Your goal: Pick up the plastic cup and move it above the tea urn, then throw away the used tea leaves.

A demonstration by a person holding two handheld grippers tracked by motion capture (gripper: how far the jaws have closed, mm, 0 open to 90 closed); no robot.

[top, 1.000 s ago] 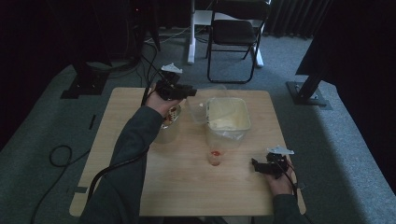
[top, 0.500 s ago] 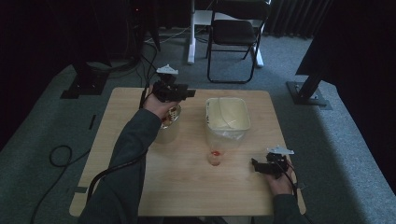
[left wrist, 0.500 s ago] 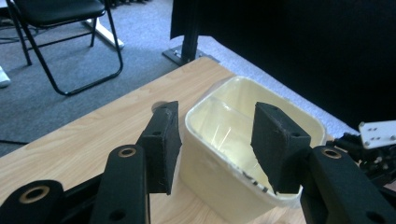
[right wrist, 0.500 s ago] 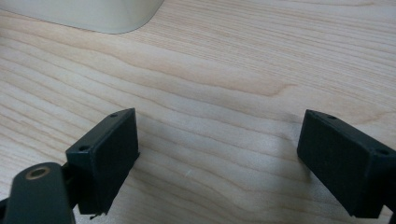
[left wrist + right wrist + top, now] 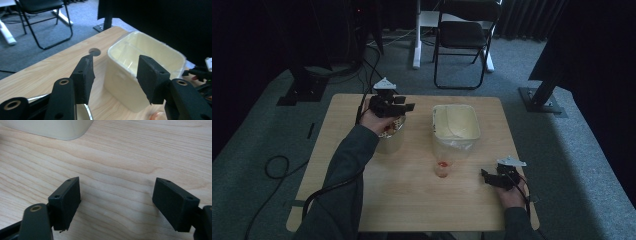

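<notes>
2 grippers, both with jaws released and empty. Your left gripper (image 5: 388,103) hovers over the glass jar (image 5: 390,136); the cream tub (image 5: 140,72) stands on the counter (image 5: 412,200) just beyond its jaws. Your right gripper (image 5: 499,179) rests well apart from the tub.

A cream tub (image 5: 456,125) on the pale wood-grain table (image 5: 412,200), black jaws, perhaps something red in the small cup (image 5: 442,168).
</notes>
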